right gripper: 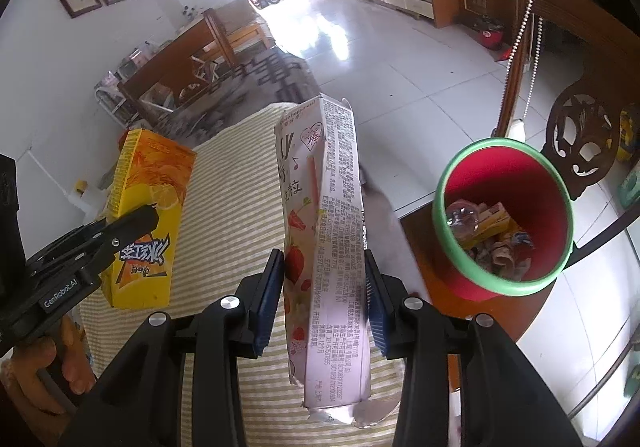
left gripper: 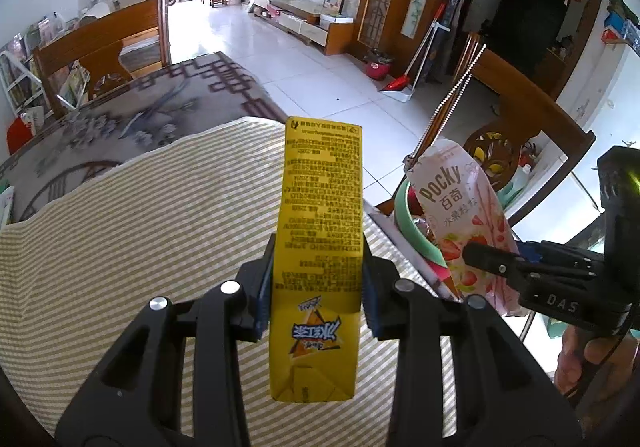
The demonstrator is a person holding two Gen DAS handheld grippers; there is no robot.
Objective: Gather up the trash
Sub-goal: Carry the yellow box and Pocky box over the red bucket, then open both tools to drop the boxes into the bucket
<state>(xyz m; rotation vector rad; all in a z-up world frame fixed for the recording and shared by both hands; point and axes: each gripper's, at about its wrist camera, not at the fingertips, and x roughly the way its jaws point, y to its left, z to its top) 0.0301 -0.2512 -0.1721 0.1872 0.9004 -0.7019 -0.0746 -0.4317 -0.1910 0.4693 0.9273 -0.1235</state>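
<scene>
My left gripper [left gripper: 318, 287] is shut on a yellow drink carton [left gripper: 320, 231] and holds it above the striped cloth [left gripper: 140, 247]. The carton also shows in the right wrist view [right gripper: 148, 215], with the left gripper [right gripper: 132, 227] clamped on it. My right gripper [right gripper: 324, 287] is shut on a pink Pocky box [right gripper: 328, 247], torn open at its near end. It shows in the left wrist view [left gripper: 460, 215] too, held by the right gripper [left gripper: 492, 263]. A red bin with a green rim [right gripper: 504, 215], holding several pieces of trash, stands to the right of the Pocky box.
The striped cloth [right gripper: 224, 207] covers a table above a patterned rug [left gripper: 140, 115]. A carved wooden chair [right gripper: 584, 127] stands behind the bin. A bead cord [right gripper: 520, 35] hangs near it. A tiled floor [left gripper: 320, 59] lies beyond, with a red dustpan [left gripper: 396, 83].
</scene>
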